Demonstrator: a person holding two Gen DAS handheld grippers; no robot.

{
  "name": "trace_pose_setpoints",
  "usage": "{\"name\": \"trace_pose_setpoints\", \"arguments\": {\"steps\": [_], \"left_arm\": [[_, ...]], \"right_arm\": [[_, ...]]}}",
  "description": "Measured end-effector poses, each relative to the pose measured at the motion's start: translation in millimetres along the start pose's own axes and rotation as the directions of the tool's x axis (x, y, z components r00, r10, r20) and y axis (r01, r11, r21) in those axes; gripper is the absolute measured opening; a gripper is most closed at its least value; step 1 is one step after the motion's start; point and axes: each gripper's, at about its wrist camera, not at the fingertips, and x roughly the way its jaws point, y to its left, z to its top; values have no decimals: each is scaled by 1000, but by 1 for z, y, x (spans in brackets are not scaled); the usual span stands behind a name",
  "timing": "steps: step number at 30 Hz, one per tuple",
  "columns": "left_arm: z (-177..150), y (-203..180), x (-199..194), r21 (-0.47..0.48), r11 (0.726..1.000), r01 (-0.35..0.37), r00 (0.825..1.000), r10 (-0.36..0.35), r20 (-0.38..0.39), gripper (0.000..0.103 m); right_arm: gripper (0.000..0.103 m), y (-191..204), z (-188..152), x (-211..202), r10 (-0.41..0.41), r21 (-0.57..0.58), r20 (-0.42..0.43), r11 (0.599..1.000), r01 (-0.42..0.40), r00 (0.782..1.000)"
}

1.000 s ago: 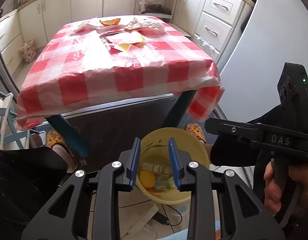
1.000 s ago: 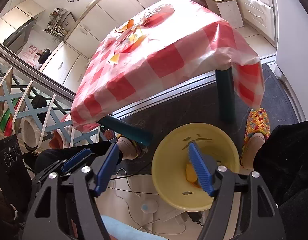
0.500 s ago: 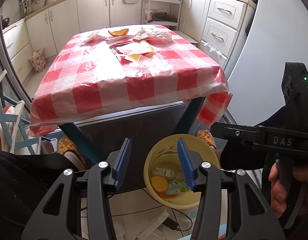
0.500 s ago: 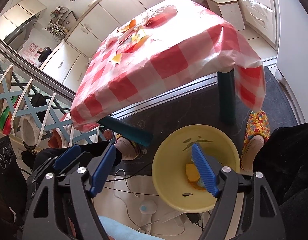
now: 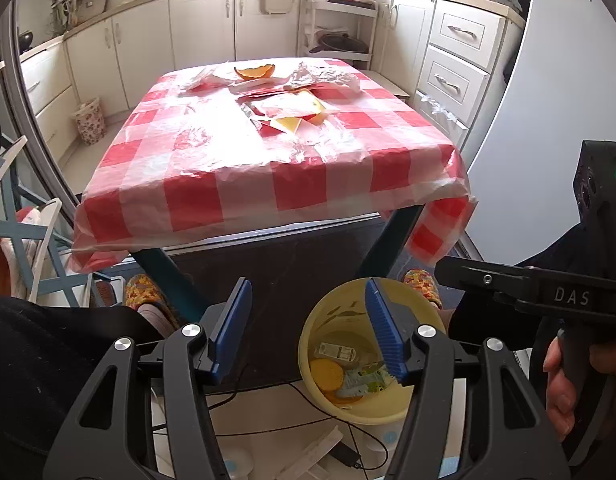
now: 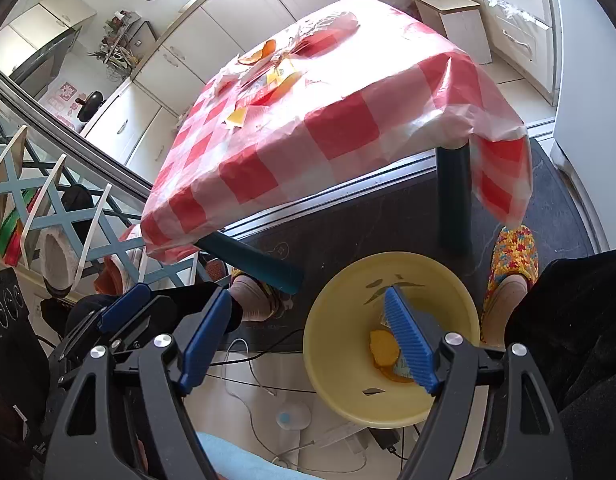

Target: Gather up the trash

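A yellow bucket [image 5: 424,320] stands on the floor in front of the table, with an orange peel piece [image 5: 327,373] and wrappers [image 5: 362,381] inside; it also shows in the right wrist view [image 6: 340,340]. My left gripper [image 5: 308,330] is open and empty, above the bucket's left rim. My right gripper [image 6: 304,340] is open and empty, over the bucket. On the red-checked table [image 5: 212,196] lie an orange peel [image 5: 254,72], yellow and red wrappers [image 5: 292,114] and crumpled clear plastic [image 5: 324,78].
White cabinets [image 5: 148,44] and drawers [image 5: 456,56] ring the table. A blue lattice chair [image 6: 36,184] stands at the left. Cables [image 6: 248,364] and small items lie on the floor by the bucket. My slippered feet [image 6: 512,256] are beside the table legs.
My left gripper has opened wide and tilted up, bringing the table more into view. The right gripper has stayed open over the bucket.
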Motion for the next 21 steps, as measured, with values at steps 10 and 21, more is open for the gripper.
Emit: {"name": "trace_pose_setpoints", "arguments": {"steps": [10, 21], "left_arm": [[1, 6, -3, -26, 999, -27, 999, 27, 22, 59], [2, 12, -9, -45, 998, -51, 997, 53, 52, 63]], "right_arm": [[76, 0, 4, -7, 18, -5, 41, 1000, -18, 999], [76, 4, 5, -12, 27, -23, 73, 999, -26, 997]]}}
